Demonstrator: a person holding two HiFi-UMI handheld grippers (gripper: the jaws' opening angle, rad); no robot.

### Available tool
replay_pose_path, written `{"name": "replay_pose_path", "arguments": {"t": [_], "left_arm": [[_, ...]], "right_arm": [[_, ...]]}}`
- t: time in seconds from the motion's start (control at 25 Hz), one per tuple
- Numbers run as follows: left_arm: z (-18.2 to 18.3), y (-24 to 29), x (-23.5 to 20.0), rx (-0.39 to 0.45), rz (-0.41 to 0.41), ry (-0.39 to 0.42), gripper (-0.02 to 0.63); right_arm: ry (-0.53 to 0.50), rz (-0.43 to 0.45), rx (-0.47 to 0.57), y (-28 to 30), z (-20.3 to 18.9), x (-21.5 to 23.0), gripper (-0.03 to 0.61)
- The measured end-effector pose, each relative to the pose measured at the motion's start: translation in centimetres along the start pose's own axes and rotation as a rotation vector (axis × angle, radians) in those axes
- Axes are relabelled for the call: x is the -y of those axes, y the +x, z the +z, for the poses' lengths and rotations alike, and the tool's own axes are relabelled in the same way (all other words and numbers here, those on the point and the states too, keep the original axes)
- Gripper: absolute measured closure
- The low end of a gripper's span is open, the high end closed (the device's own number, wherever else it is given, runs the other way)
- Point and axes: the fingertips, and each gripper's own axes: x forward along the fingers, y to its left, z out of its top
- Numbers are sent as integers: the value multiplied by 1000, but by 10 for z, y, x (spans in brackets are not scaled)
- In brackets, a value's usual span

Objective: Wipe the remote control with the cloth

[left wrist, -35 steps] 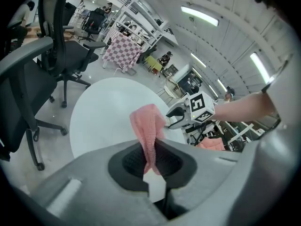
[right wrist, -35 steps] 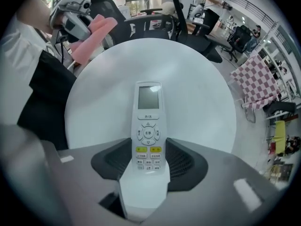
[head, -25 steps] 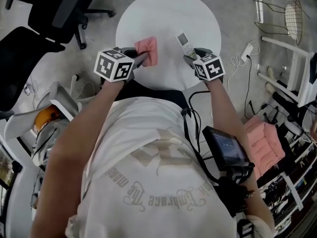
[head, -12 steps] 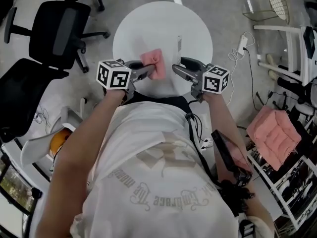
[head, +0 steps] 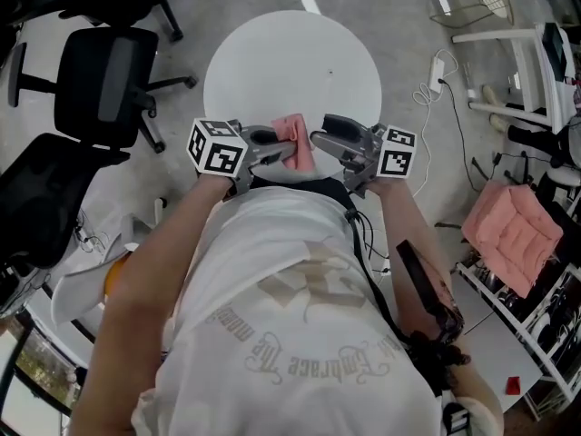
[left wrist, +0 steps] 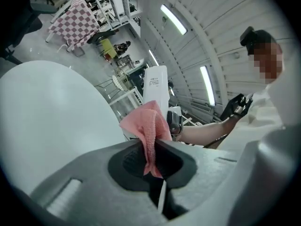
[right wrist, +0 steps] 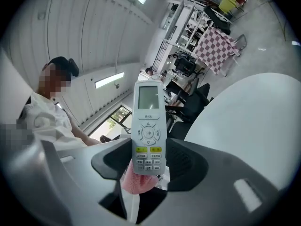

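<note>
Cloth [left wrist: 149, 126] hangs pinched tight in the jaws of my left gripper [head: 281, 145]. My right gripper [head: 325, 145] clamps the remote control [right wrist: 148, 126] upright, its lower end meeting the cloth. Wiping seems barely begun, with most surfaces left. Farther below sits the white counter [head: 290, 53].

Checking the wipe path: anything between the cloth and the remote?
Nothing visible. The cloth, in the left hand-held gripper, hangs right beside the remote in the right hand-held gripper; whether they touch is unclear.
</note>
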Motion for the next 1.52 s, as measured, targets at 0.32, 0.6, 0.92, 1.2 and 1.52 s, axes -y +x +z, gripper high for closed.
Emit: {"name": "replay_pose_path", "arguments": {"t": [0.32, 0.6, 0.92, 1.2, 1.52], "left_arm": [[19, -1, 1, 75, 49, 24, 594], [41, -4, 10, 111, 34, 50, 594], [87, -23, 9, 215, 20, 49, 594], [115, -32, 16, 230, -16, 92, 594], [94, -17, 12, 146, 5, 92, 594]], "right_arm": [[2, 33, -47, -2, -17, -13, 345], [-10, 26, -111, -6, -38, -17, 345], [-44, 33, -193, 0, -50, -18, 345], [-93, 12, -226, 0, -53, -16, 345], [-100, 11, -201, -1, -53, -16, 347]]}}
